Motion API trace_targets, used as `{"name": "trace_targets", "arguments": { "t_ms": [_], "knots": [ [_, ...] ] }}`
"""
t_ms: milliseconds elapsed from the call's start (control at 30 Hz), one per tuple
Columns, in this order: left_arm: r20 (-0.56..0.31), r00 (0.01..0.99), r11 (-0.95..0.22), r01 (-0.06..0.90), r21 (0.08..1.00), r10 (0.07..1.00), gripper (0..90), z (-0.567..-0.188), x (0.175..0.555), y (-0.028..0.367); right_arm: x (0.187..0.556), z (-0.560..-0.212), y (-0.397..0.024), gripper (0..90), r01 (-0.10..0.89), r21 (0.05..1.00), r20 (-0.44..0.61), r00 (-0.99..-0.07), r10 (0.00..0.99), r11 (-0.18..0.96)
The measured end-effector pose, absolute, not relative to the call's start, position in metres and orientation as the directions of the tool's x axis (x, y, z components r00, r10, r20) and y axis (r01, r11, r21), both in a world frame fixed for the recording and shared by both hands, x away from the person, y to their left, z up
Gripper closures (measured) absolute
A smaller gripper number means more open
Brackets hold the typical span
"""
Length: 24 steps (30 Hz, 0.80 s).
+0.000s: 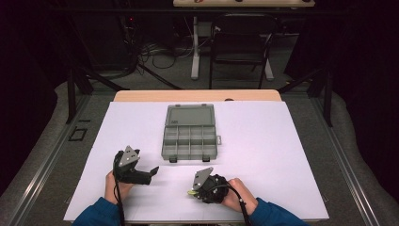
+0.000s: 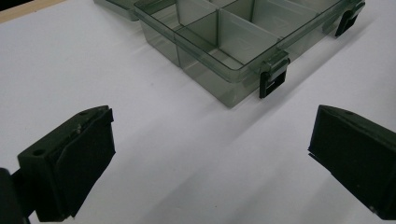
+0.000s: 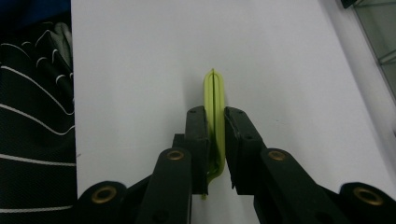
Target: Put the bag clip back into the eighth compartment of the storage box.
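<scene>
A thin yellow-green plastic piece (image 3: 213,91) stands on edge on the white table, and my right gripper (image 3: 215,116) is shut on it, one pad on each flat side. From above, that gripper (image 1: 192,190) lies near the front edge with a bit of the yellow-green piece (image 1: 190,192) at its tip. My left gripper (image 1: 149,173) rests on the table at the front left, pointing right. Its jaws (image 2: 210,158) are open with bare table between them. They face a corner of the smoky clear compartment box (image 2: 205,74). The box (image 1: 188,157) stands open at mid-table.
The box lid (image 1: 190,115) lies flat behind the compartments. Black latches (image 2: 273,79) hang on the box's front wall. A white sheet (image 1: 282,155) covers the table, with a wooden edge (image 1: 197,95) at the far side. A sleeve (image 3: 32,116) shows left of the right gripper.
</scene>
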<state>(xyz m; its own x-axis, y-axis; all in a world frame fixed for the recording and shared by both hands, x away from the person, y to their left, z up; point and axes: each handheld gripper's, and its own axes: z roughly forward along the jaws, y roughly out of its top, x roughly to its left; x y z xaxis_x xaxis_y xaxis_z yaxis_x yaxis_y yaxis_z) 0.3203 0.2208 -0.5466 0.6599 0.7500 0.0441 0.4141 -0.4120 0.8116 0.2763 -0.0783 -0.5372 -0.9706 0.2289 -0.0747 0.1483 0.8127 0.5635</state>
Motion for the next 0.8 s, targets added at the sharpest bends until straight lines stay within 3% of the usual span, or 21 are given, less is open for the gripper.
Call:
{"name": "trace_targets", "arguments": {
  "t_ms": [800],
  "knots": [
    [0.046, 0.659, -0.413, 0.413, 0.812, 0.750, 0.1, -0.547, 0.320, 0.221, 0.286, -0.530, -0.093, 80.2, 0.192, 0.596, -0.097, -0.947, 0.307, 0.779]
  ]
}}
